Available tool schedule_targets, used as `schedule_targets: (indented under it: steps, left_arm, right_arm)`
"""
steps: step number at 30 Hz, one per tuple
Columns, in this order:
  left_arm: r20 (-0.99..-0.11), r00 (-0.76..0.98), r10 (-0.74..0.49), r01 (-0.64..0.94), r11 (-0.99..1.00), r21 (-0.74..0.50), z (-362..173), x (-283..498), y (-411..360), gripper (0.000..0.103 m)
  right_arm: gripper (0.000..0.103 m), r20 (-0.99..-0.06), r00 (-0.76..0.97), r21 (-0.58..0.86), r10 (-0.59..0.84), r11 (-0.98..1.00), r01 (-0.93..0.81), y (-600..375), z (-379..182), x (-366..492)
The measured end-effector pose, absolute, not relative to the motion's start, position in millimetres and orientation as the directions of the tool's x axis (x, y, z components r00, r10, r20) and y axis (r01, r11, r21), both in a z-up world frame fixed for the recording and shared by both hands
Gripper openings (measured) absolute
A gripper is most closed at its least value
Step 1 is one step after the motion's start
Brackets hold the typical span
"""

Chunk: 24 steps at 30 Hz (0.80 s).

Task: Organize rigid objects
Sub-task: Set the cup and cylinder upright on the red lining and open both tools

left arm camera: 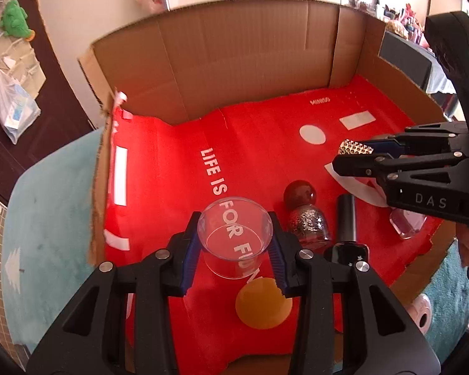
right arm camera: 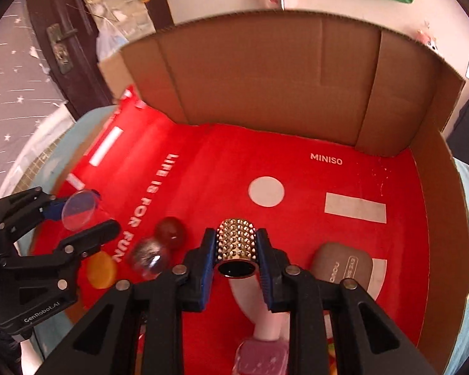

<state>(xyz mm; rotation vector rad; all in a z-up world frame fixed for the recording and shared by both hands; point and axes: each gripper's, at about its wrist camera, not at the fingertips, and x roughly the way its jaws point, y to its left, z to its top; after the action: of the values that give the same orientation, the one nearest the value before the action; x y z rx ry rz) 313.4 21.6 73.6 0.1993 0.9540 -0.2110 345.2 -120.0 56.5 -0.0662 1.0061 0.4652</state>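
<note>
while left gripper clamps one clear cup, right gripper clamps one studded tube

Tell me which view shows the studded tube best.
The right wrist view: the studded tube sits centred in the right gripper, with studs and open end clear. The left wrist view shows only its tip.

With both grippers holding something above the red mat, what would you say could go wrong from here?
1. The left gripper pinches a smooth clear cup by its curved wall; it might slip or pop out.
2. The right gripper holds a studded gold tube only at the fingertips; it could tilt free.
3. The glitter bottle, black bottle and yellow disc lie close below, so either piece could knock them when lowered.
</note>
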Motion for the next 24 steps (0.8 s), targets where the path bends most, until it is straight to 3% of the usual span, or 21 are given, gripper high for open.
schedule_targets:
  steps: [9, 24]
  left_arm:
    - [-0.868, 0.492, -0.066, 0.272, 0.959, 0.081, 54.3, 331.0, 21.4, 0.037]
    - [-0.870, 0.488, -0.071, 0.263, 0.962, 0.068, 52.7, 334.1, 18.7, 0.038]
  right_arm:
    - [0.027, -0.860, 0.410, 0.115, 0.303, 0.899, -0.423, -114.8, 44.5, 354.9]
    - [0.027, -0.865, 0.405, 0.107, 0.295, 0.899, -0.425, -112.6, 40.9, 355.6]
